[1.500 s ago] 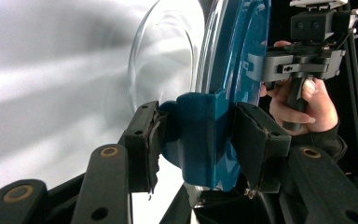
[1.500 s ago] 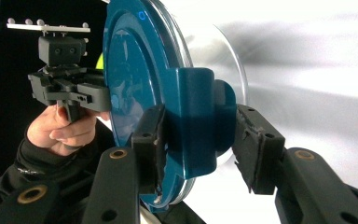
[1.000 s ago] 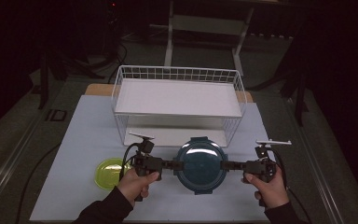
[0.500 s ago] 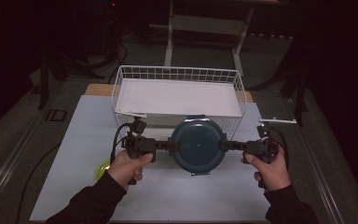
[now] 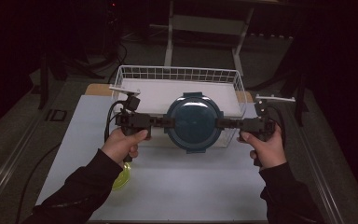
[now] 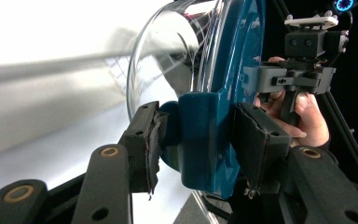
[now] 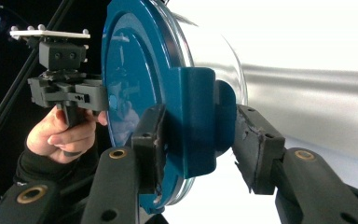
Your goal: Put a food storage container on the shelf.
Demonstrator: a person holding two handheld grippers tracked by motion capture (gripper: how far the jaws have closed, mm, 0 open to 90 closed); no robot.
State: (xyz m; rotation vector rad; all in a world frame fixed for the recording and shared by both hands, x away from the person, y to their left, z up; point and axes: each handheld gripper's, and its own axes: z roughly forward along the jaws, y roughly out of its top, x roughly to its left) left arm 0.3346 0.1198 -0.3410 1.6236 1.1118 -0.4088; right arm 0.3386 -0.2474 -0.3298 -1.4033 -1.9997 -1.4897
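High view: a person is holding a round glass container with a blue lid (image 5: 194,122) in the air between two grippers, over the front rim of a white wire basket (image 5: 177,73) on a white table (image 5: 191,186). The left gripper (image 5: 164,122) and right gripper (image 5: 223,123) are clamping opposite lid latches. A yellow-green bowl (image 5: 121,177) is sitting near the left forearm.

Left gripper view: both pads are pressing a blue latch (image 6: 200,140), glass bowl beyond.

Right gripper view: the jaws are gripping the opposite latch (image 7: 198,126), with the other hand (image 7: 60,133) farther off.

Yellow-green thing (image 5: 121,176), perhaps a bowl, half-hidden
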